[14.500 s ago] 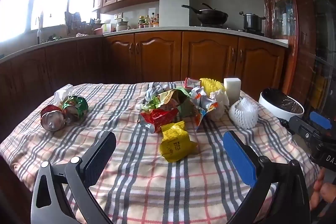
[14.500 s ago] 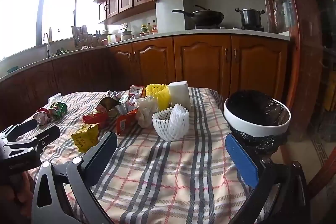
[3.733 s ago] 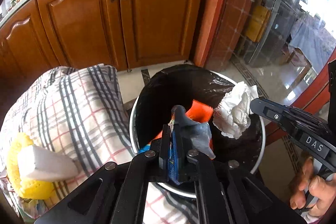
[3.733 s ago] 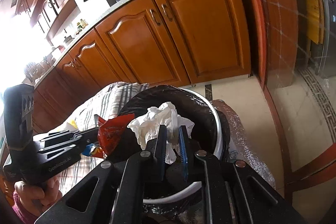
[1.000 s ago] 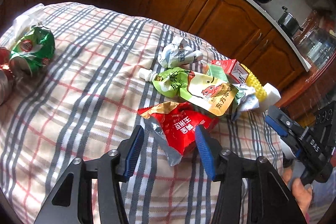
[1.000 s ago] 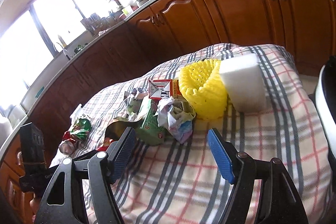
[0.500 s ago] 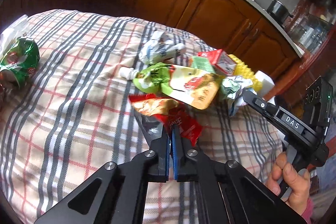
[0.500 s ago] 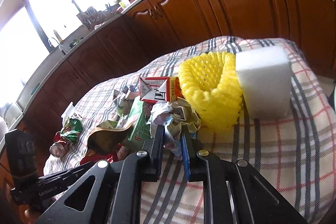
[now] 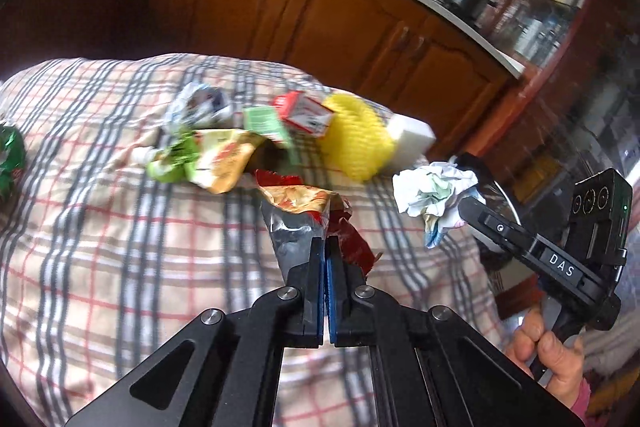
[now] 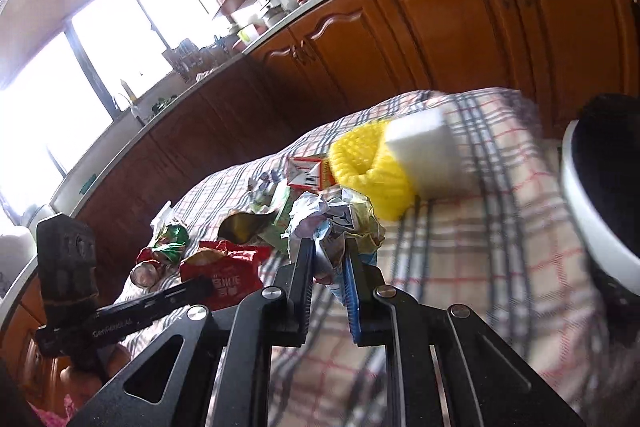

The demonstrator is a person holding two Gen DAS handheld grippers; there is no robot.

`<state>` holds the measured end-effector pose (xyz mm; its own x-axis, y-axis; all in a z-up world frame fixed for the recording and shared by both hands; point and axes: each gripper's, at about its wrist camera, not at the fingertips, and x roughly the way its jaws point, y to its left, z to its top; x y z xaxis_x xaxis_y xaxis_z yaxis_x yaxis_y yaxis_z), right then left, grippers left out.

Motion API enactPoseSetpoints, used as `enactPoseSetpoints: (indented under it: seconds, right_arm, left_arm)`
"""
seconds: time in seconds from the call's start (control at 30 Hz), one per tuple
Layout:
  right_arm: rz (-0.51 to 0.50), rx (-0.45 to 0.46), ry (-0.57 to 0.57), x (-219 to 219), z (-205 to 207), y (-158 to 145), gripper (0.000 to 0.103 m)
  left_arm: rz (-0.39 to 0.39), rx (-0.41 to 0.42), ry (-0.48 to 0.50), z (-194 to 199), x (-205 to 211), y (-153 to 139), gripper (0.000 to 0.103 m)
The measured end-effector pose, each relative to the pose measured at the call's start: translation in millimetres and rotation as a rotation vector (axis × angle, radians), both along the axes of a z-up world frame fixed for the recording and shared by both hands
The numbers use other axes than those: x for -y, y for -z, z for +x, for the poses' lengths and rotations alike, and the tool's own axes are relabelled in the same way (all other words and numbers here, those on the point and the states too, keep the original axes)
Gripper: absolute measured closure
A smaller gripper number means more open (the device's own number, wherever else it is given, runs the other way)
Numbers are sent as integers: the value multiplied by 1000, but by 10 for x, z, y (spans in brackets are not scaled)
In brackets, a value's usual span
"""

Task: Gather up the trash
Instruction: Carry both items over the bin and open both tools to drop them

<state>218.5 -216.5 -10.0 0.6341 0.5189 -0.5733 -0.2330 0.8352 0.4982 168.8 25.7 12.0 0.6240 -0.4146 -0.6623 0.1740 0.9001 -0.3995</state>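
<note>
My left gripper (image 9: pixel 325 243) is shut on a red snack bag (image 9: pixel 304 215) with a silver inside and holds it above the checked tablecloth (image 9: pixel 100 227). My right gripper (image 10: pixel 326 247) is shut on a crumpled paper wrapper (image 10: pixel 332 219), lifted off the cloth; it also shows in the left wrist view (image 9: pixel 434 193). The white bin with a black liner (image 10: pixel 580 195) stands at the table's right end. The red bag shows in the right wrist view (image 10: pixel 228 269).
On the cloth lie a green and orange pouch (image 9: pixel 208 159), a crumpled white pouch (image 9: pixel 198 105), a red and white carton (image 9: pixel 304 115), a yellow foam net (image 9: pixel 356 143), a white foam block (image 9: pixel 410 137) and crushed cans (image 10: pixel 164 251). Wooden cabinets (image 9: pixel 320 15) stand behind.
Both grippers have lifted their trash off the cloth and swung right toward the bin. A second ago both were open over the pile.
</note>
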Motion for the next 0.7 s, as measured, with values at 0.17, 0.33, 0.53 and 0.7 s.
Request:
enactPoseSetpoints:
  seconds: [0.17,0.33,0.53,0.7]
  right_arm:
    - [-2,18,82,352,-138,-72,89]
    - [-5,26,159,695,-181,-118,89]
    - [-11,41,237,1033,-237,-161,89]
    - [-16,42,299,1307,-251,-172,89]
  left_arm:
    - [8,12,58,47,281,-66,103]
    - [18,29,111,164,556,-126,103]
    - [34,47,178,368,890,-162,103]
    - [41,57,238,552,1217,-175,103]
